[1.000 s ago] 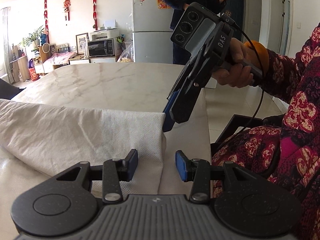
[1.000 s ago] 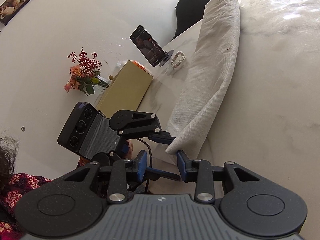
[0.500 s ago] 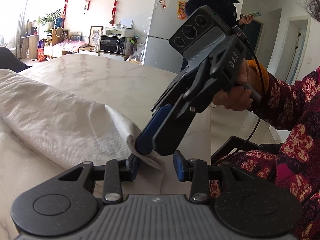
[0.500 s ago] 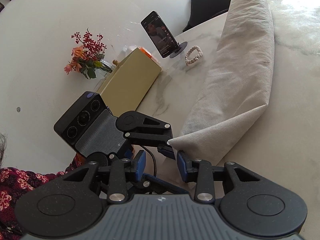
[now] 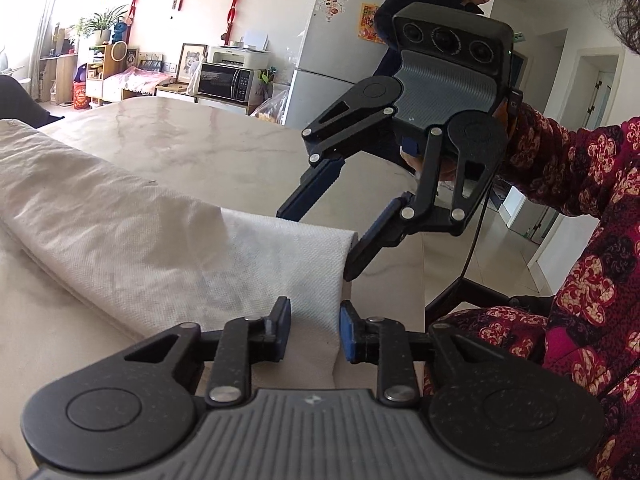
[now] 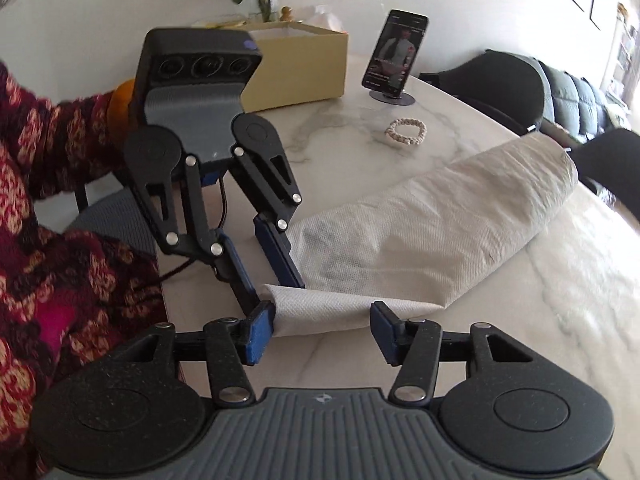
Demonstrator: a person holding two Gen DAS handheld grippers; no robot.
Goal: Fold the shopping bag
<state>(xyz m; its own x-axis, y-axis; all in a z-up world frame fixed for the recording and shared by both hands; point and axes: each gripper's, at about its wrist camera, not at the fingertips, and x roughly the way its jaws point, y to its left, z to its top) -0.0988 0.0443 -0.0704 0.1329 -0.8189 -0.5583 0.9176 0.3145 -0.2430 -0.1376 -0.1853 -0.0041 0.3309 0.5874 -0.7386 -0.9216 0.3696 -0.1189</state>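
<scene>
Left wrist view, bag: shopping bag [image 5: 168, 240], pale woven cloth already folded into a long strip, lying on the marble table [image 5: 208, 148]; near end now squared across the view, where a moment ago a loose corner hung at the jaws.
Left wrist view, left gripper [image 5: 314, 330]: jaws closing, narrower than a second ago; near end of the strip between the blue pads; no visible pressing on the cloth yet, so not a pinch.
Left wrist view, right gripper [image 5: 316, 242]: rolled round since the earlier frames, camera face now toward this lens; jaws opening, standing spread across the far right corner of the strip, clear of the cloth.
Right wrist view, right gripper [image 6: 322, 336]: jaws opening, wider than before; folded end of the bag between them, near the left pad, a gap at the right pad; released rather than held.
Right wrist view, left gripper [image 6: 264, 278]: tips straddling the same end, one finger on the cloth's edge.
Meaning: probably a handover of the end from right to left, ahead of the next fold along the strip.
Only in left wrist view: fridge [image 5: 332, 44], person standing beside it.
Only in right wrist view: whole length of the strip running far right, phone on a stand [image 6: 394, 54], bracelet [image 6: 406, 132], cardboard box [image 6: 296, 68], flowers.
</scene>
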